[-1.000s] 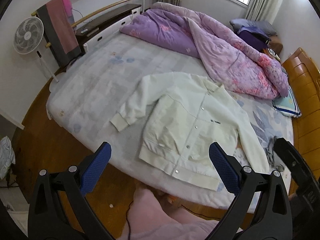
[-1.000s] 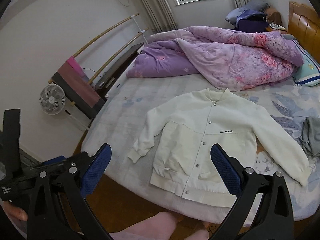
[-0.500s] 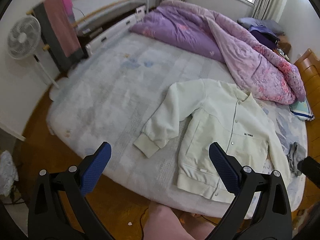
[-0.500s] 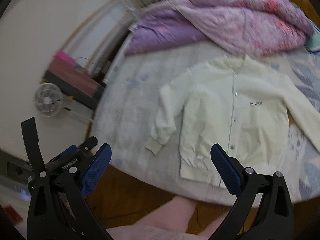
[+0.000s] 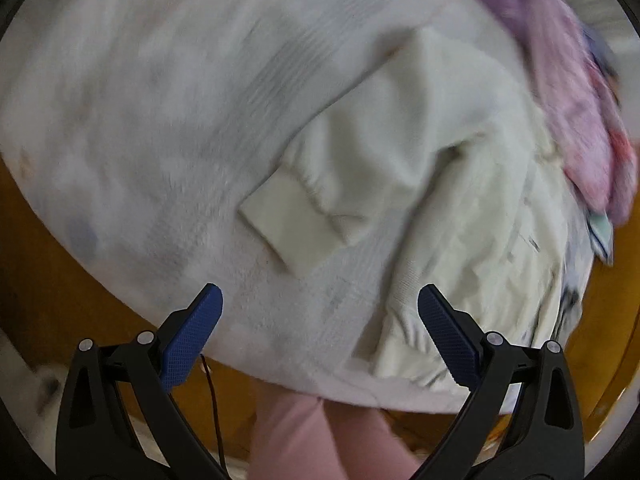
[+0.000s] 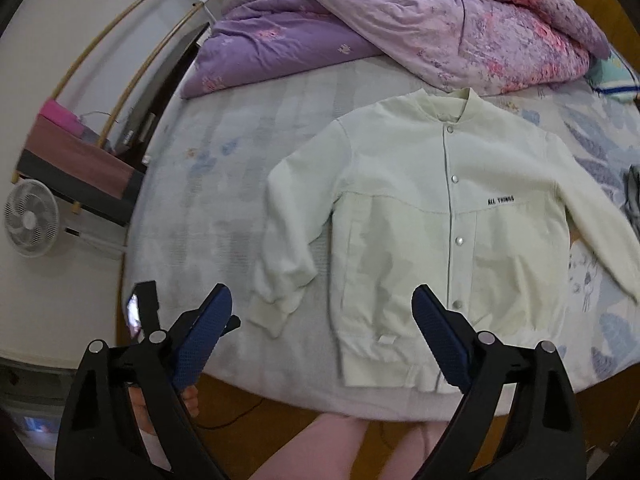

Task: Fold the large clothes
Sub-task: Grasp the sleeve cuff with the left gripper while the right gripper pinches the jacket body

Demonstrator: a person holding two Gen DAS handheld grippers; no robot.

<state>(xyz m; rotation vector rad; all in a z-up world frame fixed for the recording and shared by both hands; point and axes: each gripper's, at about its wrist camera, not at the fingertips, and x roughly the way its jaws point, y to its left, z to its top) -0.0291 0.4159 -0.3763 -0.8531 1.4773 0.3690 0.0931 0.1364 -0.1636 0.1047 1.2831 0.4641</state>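
A cream snap-button jacket lies face up and spread flat on the bed, its collar toward the quilt and its hem at the near edge. In the blurred left wrist view, my left gripper hangs open just above the sheet, close below the jacket's left sleeve cuff, touching nothing. My right gripper points steeply down over the near bed edge, between the left cuff and the hem. Its jaws are closing, still wide apart, with nothing between them.
A purple and pink quilt is heaped along the far side of the bed sheet. A fan and a towel rack stand at the left. A grey garment lies at the right edge. The person's legs are below.
My left gripper dropped steeply toward the left sleeve cuff, so its view is now close and blurred. My right gripper sank toward the jacket's near edge and its jaws narrowed slightly.
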